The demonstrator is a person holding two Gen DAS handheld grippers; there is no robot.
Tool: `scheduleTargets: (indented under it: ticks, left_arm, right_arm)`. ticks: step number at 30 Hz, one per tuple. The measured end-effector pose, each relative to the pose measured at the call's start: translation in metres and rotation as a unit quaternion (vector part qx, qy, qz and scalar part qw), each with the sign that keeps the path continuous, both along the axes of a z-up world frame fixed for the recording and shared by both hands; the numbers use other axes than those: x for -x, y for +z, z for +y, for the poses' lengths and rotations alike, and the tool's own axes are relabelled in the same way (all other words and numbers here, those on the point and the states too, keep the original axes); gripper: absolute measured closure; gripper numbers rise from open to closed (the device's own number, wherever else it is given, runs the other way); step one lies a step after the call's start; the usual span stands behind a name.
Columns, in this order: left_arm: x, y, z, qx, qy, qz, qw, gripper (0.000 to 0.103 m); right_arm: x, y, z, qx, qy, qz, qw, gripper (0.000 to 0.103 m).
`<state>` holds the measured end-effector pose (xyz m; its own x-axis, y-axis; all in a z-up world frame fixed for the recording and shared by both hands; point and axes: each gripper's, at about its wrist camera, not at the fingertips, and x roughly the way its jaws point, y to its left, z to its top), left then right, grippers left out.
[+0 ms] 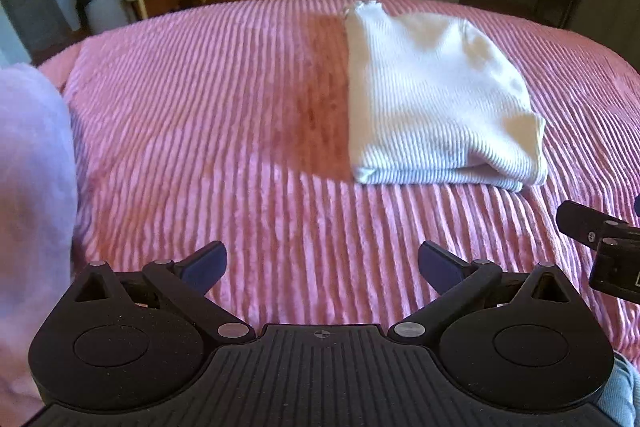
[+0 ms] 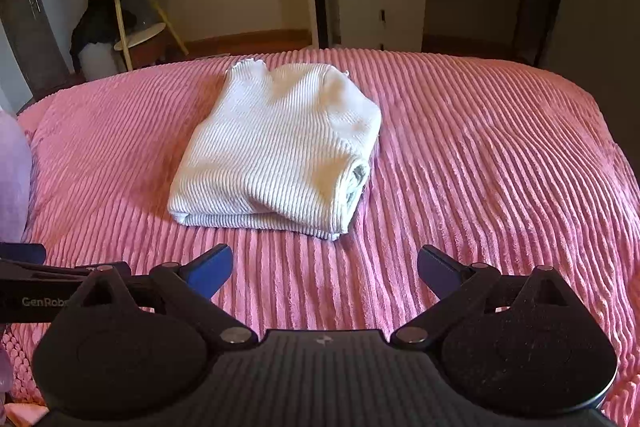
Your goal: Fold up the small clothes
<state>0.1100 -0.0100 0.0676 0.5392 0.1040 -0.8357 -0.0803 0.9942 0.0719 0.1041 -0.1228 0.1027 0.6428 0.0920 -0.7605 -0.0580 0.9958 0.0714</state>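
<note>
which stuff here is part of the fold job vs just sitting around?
Job:
- white ribbed garment, already folded, on the pink bedspread
- left gripper, open
- right gripper, open

Lying about:
- purple fabric at left edge
- white cabinet
- round shelf stand

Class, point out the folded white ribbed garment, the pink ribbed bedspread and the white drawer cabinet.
Folded white ribbed garment (image 2: 276, 147): right wrist view, top layer.
Pink ribbed bedspread (image 2: 480, 167): right wrist view, bare stretch.
White drawer cabinet (image 2: 382, 11): right wrist view, front.

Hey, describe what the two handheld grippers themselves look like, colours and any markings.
Both the left gripper and right gripper are matte black, with round pivot discs, silver rivets, a ribbed centre plate and dark blue fingertip pads. Pale "GenRob" lettering shows on the left one's side.
</note>
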Motion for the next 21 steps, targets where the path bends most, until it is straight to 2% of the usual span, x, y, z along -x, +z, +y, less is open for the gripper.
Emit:
scheduleTargets:
  ticks: [6, 15, 21]
  left_arm:
    - [0.001, 0.002, 0.002, 0.018, 0.006, -0.009, 0.9998, 0.000]
    - [0.003, 0.008, -0.005, 0.004, -0.009, -0.018, 0.9998, 0.000]
    - [0.005, 0.011, -0.007, 0.011, -0.009, -0.020, 0.9997, 0.000]
  right_arm:
    - [0.001, 0.002, -0.004, -0.006, -0.004, -0.003, 1.000, 0.004]
    - [0.004, 0.006, -0.005, -0.014, -0.005, -0.009, 1.000, 0.004]
    - [0.005, 0.008, -0.008, -0.017, -0.009, -0.011, 1.000, 0.004]
